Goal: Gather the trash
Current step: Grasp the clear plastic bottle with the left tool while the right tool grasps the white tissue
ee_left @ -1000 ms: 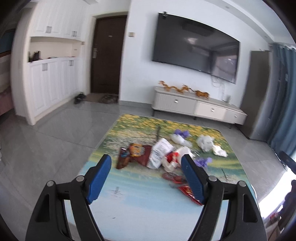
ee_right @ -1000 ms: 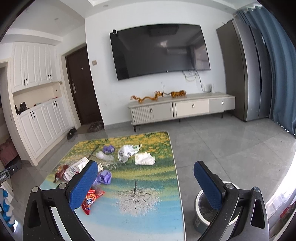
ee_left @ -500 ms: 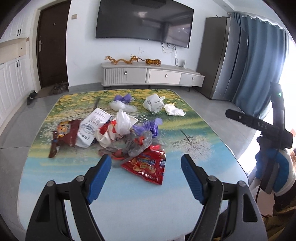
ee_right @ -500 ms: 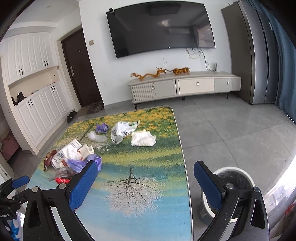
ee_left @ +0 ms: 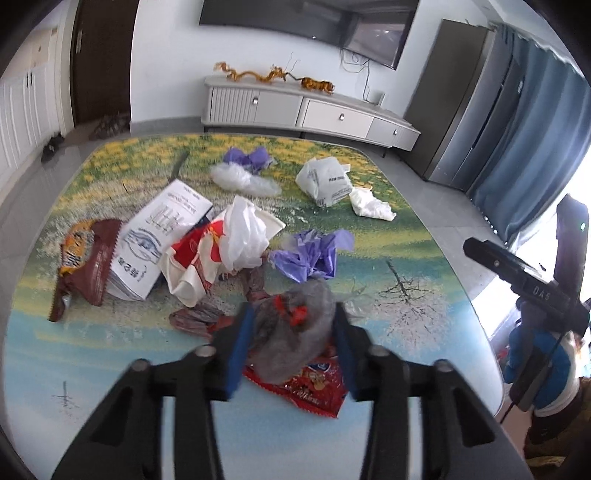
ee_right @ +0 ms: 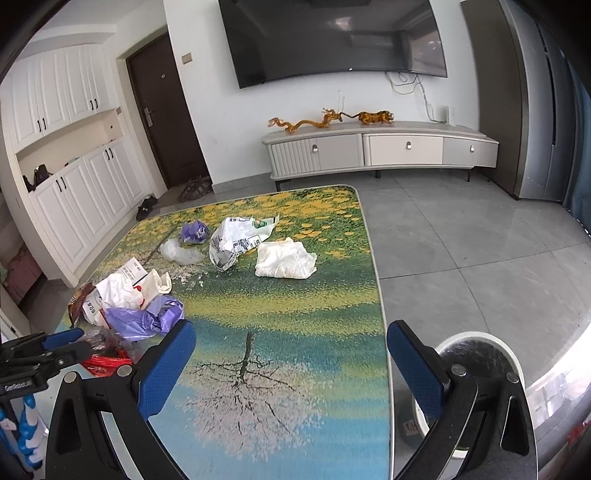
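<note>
Grey bag (ee_left: 295,339): crumpled, on the near tabletop (ee_left: 110,369), lying on a red wrapper (ee_left: 314,387).
Left tool (ee_left: 291,343): pads squeeze the grey bag to lift it.
Right tool (ee_right: 291,365): wide open, holding nothing.
Bin (ee_right: 476,354): on the floor, waiting for trash.

1. Left wrist camera: low and close over the desk (ee_left: 110,369), facing the wall television (ee_left: 306,22).
2. Right wrist camera: higher, at the desk's (ee_right: 295,314) right edge, facing the same way.
3. Shared: desk, television (ee_right: 332,37), cabinet (ee_right: 380,147).
</note>
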A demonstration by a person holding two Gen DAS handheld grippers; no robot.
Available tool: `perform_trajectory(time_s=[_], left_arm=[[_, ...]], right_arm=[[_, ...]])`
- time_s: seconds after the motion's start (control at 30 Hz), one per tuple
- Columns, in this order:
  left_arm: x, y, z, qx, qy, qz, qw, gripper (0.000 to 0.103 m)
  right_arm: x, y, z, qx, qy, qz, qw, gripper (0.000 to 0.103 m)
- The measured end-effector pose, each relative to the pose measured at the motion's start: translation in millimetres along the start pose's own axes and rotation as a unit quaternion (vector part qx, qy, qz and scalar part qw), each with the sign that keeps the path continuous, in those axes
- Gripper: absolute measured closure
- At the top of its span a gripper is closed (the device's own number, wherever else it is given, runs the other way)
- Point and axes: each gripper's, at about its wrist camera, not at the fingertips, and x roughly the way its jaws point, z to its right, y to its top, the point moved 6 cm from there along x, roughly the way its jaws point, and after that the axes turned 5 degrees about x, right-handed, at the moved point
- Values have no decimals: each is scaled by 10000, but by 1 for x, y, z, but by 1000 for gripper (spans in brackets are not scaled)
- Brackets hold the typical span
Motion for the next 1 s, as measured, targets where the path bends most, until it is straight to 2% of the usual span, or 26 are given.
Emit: perform_trajectory(time_s=[0.07, 0.13, 0.4, 0.6, 0.87, 1.0], left_arm=[[3, 1, -6, -145, -83, -46, 9999, 90], [3, 3, -14, -317, -106, -35, 9994, 93], [-11, 11, -32, -998, -728, 160, 9922, 93], [-23, 19, -39, -1105, -694, 331, 9909, 93], [-29, 21, -41, -1096, -625, 412, 9911, 93], [-33, 22, -41, -1079, -623, 475, 9911, 93]], right_arm=[[8, 2, -3, -72, 54, -66, 9999, 0], [16, 5, -6, -140, 119, -120, 9998, 0], [56, 24, -19, -440, 386, -327, 9978, 0], [97, 33, -15, -589, 426, -660, 9952, 4], [140, 47, -19, -709, 474, -915, 9921, 26], [159, 47, -14, -696, 396, -1181, 9898, 49]])
